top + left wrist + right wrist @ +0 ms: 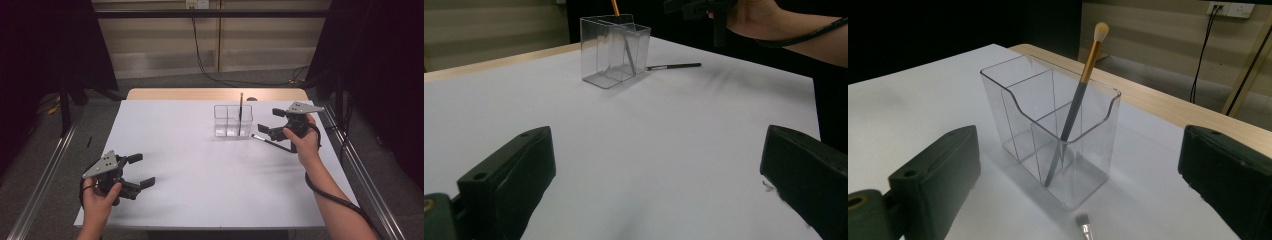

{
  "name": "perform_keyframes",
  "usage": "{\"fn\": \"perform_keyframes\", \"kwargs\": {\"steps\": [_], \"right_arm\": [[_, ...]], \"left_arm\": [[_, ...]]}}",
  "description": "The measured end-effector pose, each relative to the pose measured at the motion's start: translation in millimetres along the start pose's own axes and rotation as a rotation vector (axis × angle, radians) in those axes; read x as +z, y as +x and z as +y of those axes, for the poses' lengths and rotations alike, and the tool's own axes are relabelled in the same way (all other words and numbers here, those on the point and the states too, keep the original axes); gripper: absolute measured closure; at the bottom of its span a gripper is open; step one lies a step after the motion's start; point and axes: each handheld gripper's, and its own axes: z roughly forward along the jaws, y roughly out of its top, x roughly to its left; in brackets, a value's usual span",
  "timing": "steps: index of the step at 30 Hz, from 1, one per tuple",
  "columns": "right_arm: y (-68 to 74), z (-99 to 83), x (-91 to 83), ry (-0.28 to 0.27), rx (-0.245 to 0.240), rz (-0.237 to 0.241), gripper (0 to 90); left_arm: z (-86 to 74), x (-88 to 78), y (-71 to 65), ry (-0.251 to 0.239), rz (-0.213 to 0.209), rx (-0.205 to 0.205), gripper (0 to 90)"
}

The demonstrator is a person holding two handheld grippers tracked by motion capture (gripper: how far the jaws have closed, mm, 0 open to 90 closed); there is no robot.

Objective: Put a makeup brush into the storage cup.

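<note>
A clear plastic organiser [233, 120] [614, 50] [1050, 125] with compartments stands on the white table [200, 165]. A makeup brush [1076, 102] [240, 107] with a gold ferrule leans upright in its near right compartment. A second dark brush [270, 142] [673, 65] [1084, 229] lies flat on the table right of the organiser. My right gripper [270, 123] [1075, 185] hovers open just right of the organiser, above the lying brush, holding nothing. My left gripper [141, 171] [654, 185] is open and empty near the table's front left.
A wooden strip [215, 94] runs along the table's far edge. Metal rails [45, 175] flank the table on both sides. Cables [210, 75] lie on the floor behind.
</note>
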Motion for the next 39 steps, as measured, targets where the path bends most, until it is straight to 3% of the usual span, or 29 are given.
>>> {"fn": "perform_keyframes", "kwargs": {"steps": [10, 21, 30, 39], "right_arm": [[-11.7, -3.1, 7.1, 0.094, 0.031, -0.02, 3.1], [-13.7, -3.0, 15.5, 0.214, 0.015, 0.007, 3.0], [-13.4, -1.0, 26.0, 0.392, -0.021, 0.019, 3.6], [-13.0, -1.2, 33.4, 0.497, -0.019, 0.009, 3.7]], "left_arm": [[-0.9, 1.0, 0.6, 0.008, -0.007, -0.002, 1.3], [-0.8, 1.6, 0.1, 0.011, -0.013, -0.001, 1.3], [-1.1, 1.6, 0.3, 0.013, -0.015, -0.004, 1.3], [-1.9, 2.2, 1.1, 0.009, -0.024, -0.009, 1.3]]}}
